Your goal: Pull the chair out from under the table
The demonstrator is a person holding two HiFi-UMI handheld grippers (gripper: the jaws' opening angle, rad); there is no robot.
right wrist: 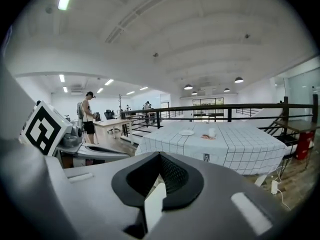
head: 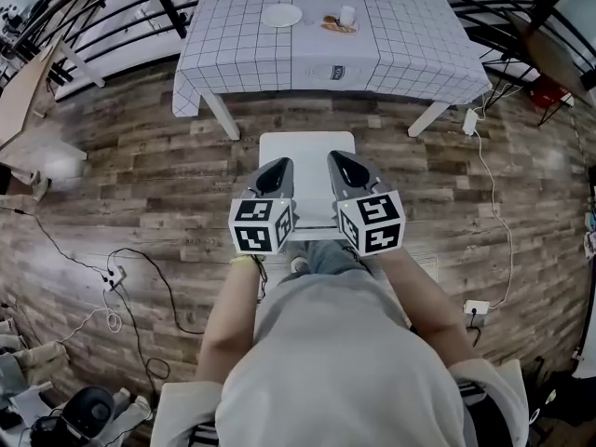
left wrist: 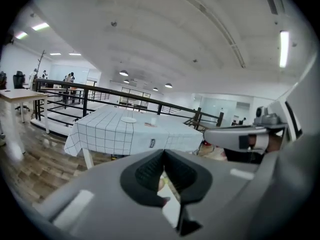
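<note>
Hovering side by side over the white chair [head: 307, 147] — which stood on the wood floor, clear of the checked table [head: 317, 35] — the left gripper [head: 279, 166] and right gripper [head: 338, 159] were both clenched, empty.

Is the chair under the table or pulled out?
Pulled out. In the head view the white chair stands clear of the table, with bare floorboards showing between them.
</note>
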